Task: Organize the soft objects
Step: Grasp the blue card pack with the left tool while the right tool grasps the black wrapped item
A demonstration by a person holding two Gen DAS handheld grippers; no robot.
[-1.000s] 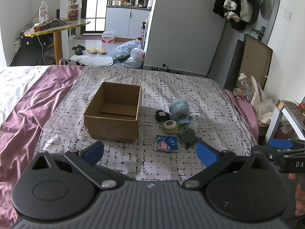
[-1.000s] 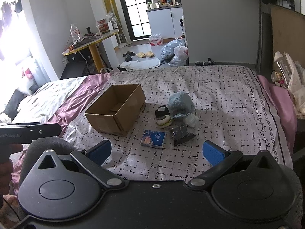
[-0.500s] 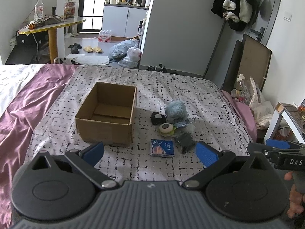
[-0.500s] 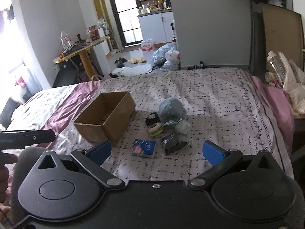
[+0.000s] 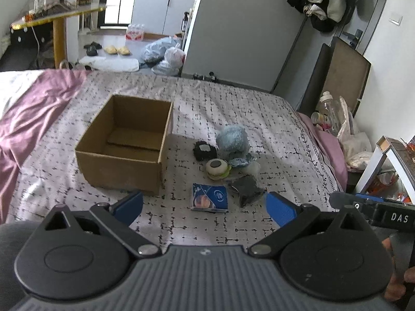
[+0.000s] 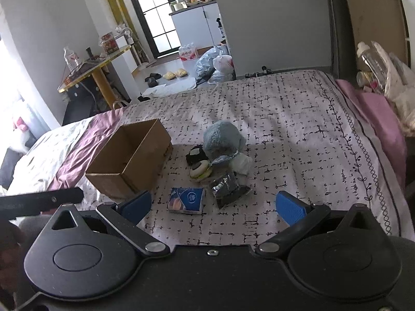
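An open empty cardboard box (image 5: 124, 142) (image 6: 129, 160) stands on the bed. Right of it lies a cluster of soft items: a fluffy blue ball (image 5: 230, 138) (image 6: 221, 138), a black fuzzy piece (image 5: 205, 151) (image 6: 195, 154), a round cream toy (image 5: 217, 168) (image 6: 199, 172), a dark packet (image 5: 246, 188) (image 6: 228, 189) and a blue tissue pack (image 5: 209, 197) (image 6: 186, 200). My left gripper (image 5: 205, 206) is open and empty, just short of the tissue pack. My right gripper (image 6: 212, 206) is open and empty, also short of the cluster.
The patterned bedspread (image 5: 233, 98) meets a purple sheet (image 5: 31, 108) at the left. Bottles and bags (image 5: 337, 119) crowd the bed's right edge. A yellow table (image 5: 59, 18), bags (image 5: 166, 57) and slippers stand on the floor beyond.
Both grippers have moved forward and closer to the box and the cluster of items. Both stayed open. Nothing on the bed moved.
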